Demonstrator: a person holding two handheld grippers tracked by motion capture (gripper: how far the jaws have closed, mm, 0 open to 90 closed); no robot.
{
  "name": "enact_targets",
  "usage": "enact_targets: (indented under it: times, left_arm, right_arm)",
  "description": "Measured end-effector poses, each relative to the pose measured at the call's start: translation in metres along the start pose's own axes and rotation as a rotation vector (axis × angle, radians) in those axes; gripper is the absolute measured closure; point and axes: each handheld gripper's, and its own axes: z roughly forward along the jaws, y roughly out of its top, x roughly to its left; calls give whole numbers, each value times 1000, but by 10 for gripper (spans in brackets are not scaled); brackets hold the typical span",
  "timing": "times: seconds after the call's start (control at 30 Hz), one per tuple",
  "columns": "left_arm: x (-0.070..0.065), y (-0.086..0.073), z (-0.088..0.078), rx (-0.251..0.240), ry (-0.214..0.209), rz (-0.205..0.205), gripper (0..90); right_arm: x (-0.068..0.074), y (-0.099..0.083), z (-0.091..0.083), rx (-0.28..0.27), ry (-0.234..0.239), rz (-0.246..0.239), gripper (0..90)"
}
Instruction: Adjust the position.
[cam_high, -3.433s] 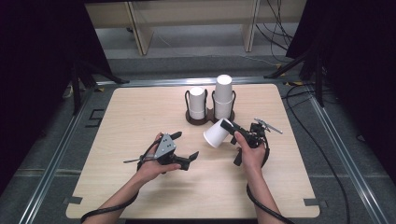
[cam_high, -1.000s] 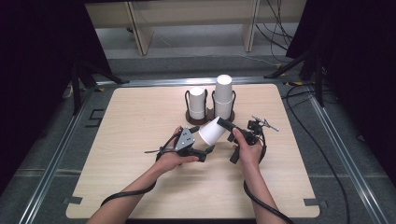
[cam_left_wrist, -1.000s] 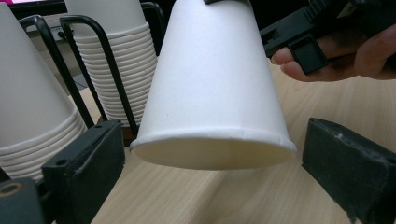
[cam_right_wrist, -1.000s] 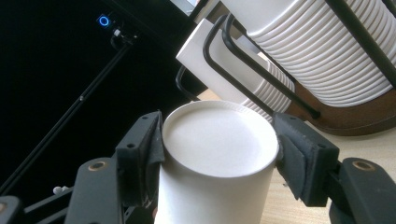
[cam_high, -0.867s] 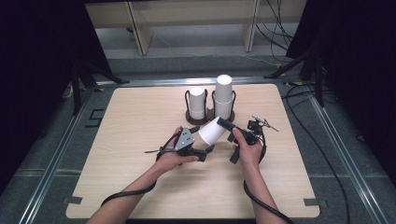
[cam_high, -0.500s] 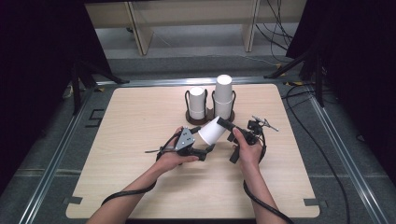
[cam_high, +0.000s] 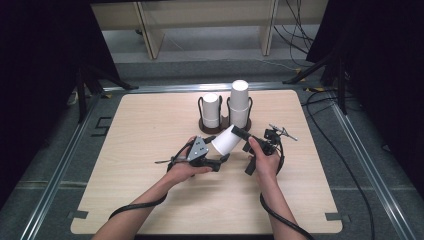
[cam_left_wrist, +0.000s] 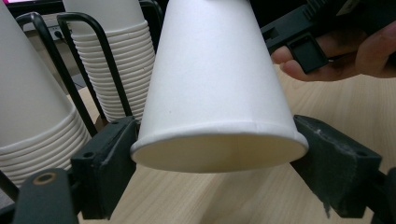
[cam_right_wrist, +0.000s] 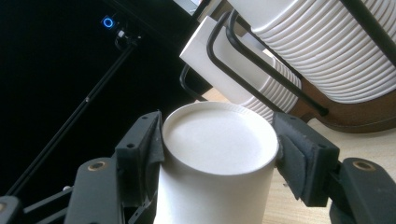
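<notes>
A white paper cup (cam_high: 225, 141) hangs tilted above the table between both grippers. My right gripper (cam_high: 236, 134) is shut on its closed bottom end; in the right gripper view the pads touch both sides of the cup (cam_right_wrist: 217, 140). My left gripper (cam_high: 219, 149) has the wide open rim between its jaws, which have just been closing. In the left gripper view both pads touch the rim of the cup (cam_left_wrist: 215, 84). The right hand (cam_left_wrist: 336, 60) and its gripper show behind the cup.
A dark wire holder (cam_high: 220, 125) stands just behind the grippers with two stacks of white cups, a short stack (cam_high: 211, 110) and a taller stack (cam_high: 239, 102). Bare wooden table (cam_high: 150, 130) stretches to the left and front.
Since the oldest frame my left gripper has moved right to the cup that the right gripper holds, and the cup has come lower and nearer the middle. Over the last second neither hand has shifted.
</notes>
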Motion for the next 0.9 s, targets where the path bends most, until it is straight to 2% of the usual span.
enact_targets:
  times: [0.03, 0.1, 0.17, 0.23, 0.27, 0.3, 0.33, 0.37, 0.4, 0.47, 0.57, 0.6, 0.63, 0.67, 0.7, 0.8, 0.83, 0.9]
  left_arm:
    - [1, 0, 0, 2, -1, 9, 168]
    - [2, 1, -2, 18, -1, 18, 179]
    - [2, 1, -3, 22, 0, 20, 190]
    - [2, 1, -3, 17, -2, 12, 201]
    - [2, 1, -4, 25, -1, 20, 204]
    - [3, 0, -4, 26, 1, 23, 207]
    - [3, 0, -5, 28, 1, 24, 210]
    - [2, 0, -4, 11, 0, 14, 212]
    - [2, 0, -5, 21, 2, 15, 215]
    - [2, 0, -6, 18, 3, 12, 221]
    - [2, 1, -6, 9, 8, 20, 229]
    - [2, 2, -7, 11, 9, 21, 231]
    - [2, 2, -7, 7, 8, 18, 233]
    - [2, 3, -7, 6, 7, 18, 236]
    - [2, 3, -8, 7, 7, 21, 239]
    - [3, 4, -8, 7, 6, 22, 247]
    - [2, 4, -8, 4, 6, 20, 249]
    - [2, 5, -8, 1, 0, 18, 253]
  right_arm:
    - [-1, 1, 0, 6, -5, -20, 361]
    - [-2, 1, 0, 13, 1, -23, 358]
    - [-1, 1, 1, 19, 11, 19, 354]
    - [-1, 1, 2, 19, 14, 22, 350]
    - [-1, 1, 2, 22, 12, 14, 349]
    - [-4, 2, 2, 20, 10, -33, 348]
    - [-4, 2, 3, 21, 19, -31, 347]
    - [-2, 1, 2, 26, 22, -4, 347]
    - [-3, 1, 2, 26, 15, -28, 346]
    - [-2, 1, 3, 26, 26, -1, 344]
    - [-2, 1, 4, 19, 9, -27, 338]
    - [2, 0, 3, 36, 24, 33, 335]
    - [2, 0, 3, 42, 19, 30, 331]
    - [-1, 1, 4, 21, 23, -30, 325]
    - [0, 1, 4, 27, 22, -3, 321]
    - [-1, 2, 4, 20, 25, -29, 304]
    - [-2, 2, 5, 17, 38, -24, 301]
    - [-1, 3, 4, 9, 21, -21, 291]
